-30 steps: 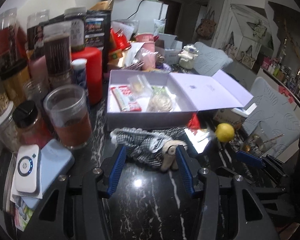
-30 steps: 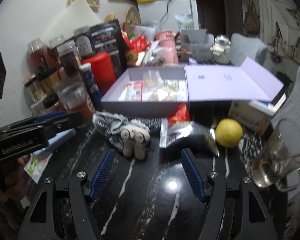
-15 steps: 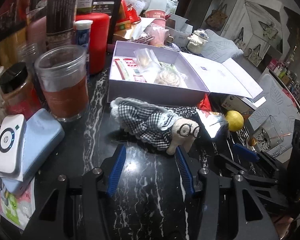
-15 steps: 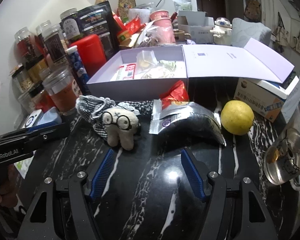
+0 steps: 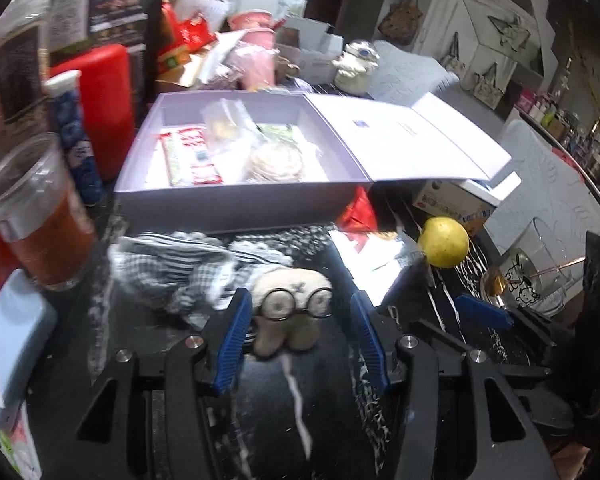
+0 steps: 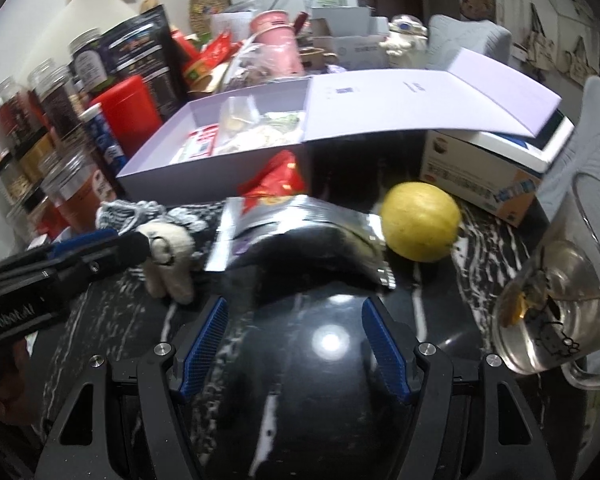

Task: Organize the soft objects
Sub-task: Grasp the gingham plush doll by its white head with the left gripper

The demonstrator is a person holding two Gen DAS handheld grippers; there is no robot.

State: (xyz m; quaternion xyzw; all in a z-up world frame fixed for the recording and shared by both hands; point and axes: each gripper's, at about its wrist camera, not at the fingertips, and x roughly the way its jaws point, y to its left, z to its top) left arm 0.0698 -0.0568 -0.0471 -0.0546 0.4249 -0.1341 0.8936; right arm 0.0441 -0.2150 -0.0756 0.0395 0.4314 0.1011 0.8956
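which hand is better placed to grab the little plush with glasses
Left. Its tongs are open around the plush, one pad on each side. The right tongs face the silver pouch, with the plush off to their side.

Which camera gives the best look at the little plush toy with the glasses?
The left wrist view. The plush toy sits near centre between the left gripper fingers, glasses facing the camera, untouched by either blue pad. In the right wrist view the toy is off to the left, partly hidden behind the left gripper.
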